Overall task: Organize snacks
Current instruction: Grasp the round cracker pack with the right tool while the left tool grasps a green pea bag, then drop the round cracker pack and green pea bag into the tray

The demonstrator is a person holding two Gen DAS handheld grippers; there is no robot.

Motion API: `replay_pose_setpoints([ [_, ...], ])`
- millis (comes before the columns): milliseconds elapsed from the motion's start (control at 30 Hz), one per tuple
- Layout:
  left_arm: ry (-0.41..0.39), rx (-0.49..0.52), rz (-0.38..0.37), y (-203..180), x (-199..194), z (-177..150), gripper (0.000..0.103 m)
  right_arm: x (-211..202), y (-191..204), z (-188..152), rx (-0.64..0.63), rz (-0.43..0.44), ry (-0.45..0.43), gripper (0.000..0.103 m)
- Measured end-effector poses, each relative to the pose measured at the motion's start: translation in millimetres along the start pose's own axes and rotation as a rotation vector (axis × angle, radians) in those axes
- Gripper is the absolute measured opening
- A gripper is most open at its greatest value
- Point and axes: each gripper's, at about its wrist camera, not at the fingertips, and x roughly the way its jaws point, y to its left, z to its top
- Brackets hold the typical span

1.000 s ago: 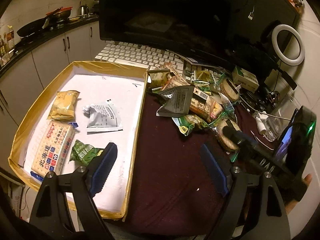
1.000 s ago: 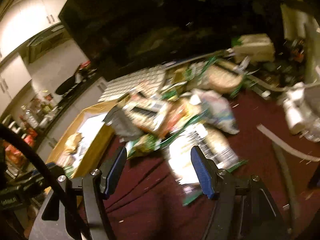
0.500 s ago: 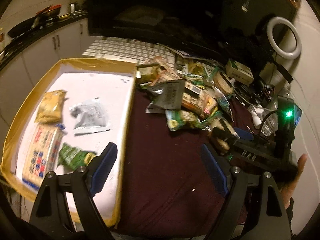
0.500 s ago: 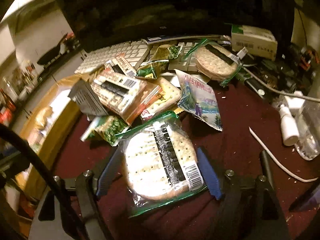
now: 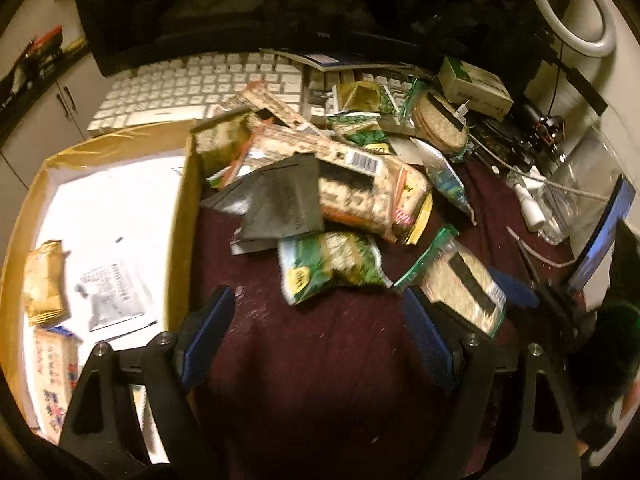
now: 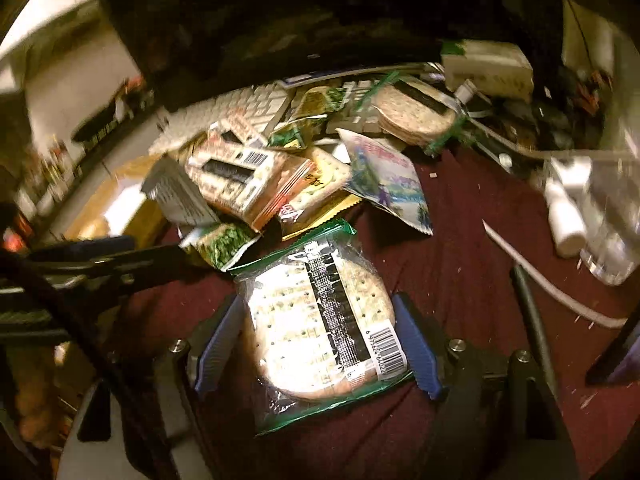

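While a few packets are already laid in the box point(image 5: 182, 216), most remain heaped on the tabletop point(image 5: 320, 380); the left claw point(image 5: 316, 344) gapes empty, the right claw point(image 6: 318, 346), its jaws lately widened, straddles a cracker pack point(image 6: 320, 320) unclamped.

- Cardboard tray point(image 5: 182, 216) lies left of the snack pile point(image 5: 340, 184).
- Keyboard point(image 5: 192, 88) sits behind both.
- Cracker pack point(image 6: 320, 320) lies nearest, before the pile.

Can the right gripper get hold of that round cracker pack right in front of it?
Probably yes: the right gripper stands open with the round cracker pack between its fingers, lying clear of the snack pile. Nothing blocks it.
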Motion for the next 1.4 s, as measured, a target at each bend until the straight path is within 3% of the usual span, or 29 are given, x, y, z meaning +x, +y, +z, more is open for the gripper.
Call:
replay_pose_setpoints([
  [233,0.074,-0.031,0.003,-8.1,33.1,17.3,0.085,-2.7,-5.8,-1.6,0.044,0.035,-0.02,0.076],
  [267,0.081,-0.042,0.019,-7.1,38.4,17.8,0.083,-2.8,-6.5,-1.2,0.05,0.04,-0.023,0.076],
  [333,0.118,-0.069,0.026,-2.7,47.6,17.6,0.067,-3.3,-8.2,-1.7,0.056,0.048,-0.024,0.076],
  [400,0.098,-0.086,0.012,0.0,43.4,14.3,0.06,-3.9,-10.6,-1.8,0.064,0.059,-0.028,0.076],
  [500,0.08,-0.081,0.01,-0.5,34.8,5.7,0.054,-5.4,-14.3,-2.3,0.079,0.075,-0.034,0.076],
  [633,0.076,-0.1,-0.024,2.9,19.0,-15.0,0.053,-9.7,-16.4,-3.8,0.09,0.094,-0.05,0.075],
  [833,0.01,-0.165,-0.124,4.8,-27.8,-44.0,0.053,-16.7,-12.2,-5.0,0.063,0.125,-0.079,0.075],
  [967,-0.057,-0.222,-0.152,22.7,-59.7,-57.2,0.053,-22.4,-6.2,-6.1,0.034,0.123,-0.103,0.075],
  [1067,-0.103,-0.271,-0.155,41.0,-80.5,-64.0,0.053,-26.5,3.8,-5.3,0.007,0.13,-0.124,0.075],
  [1200,-0.167,-0.334,-0.134,69.6,-100.1,-67.4,0.053,-32.6,23.8,-1.1,0.016,0.222,-0.129,0.075],
  [1400,-0.217,-0.414,-0.078,120.4,-108.4,-53.9,0.053,-29.8,84.0,22.7,-0.073,0.313,-0.116,0.075],
])
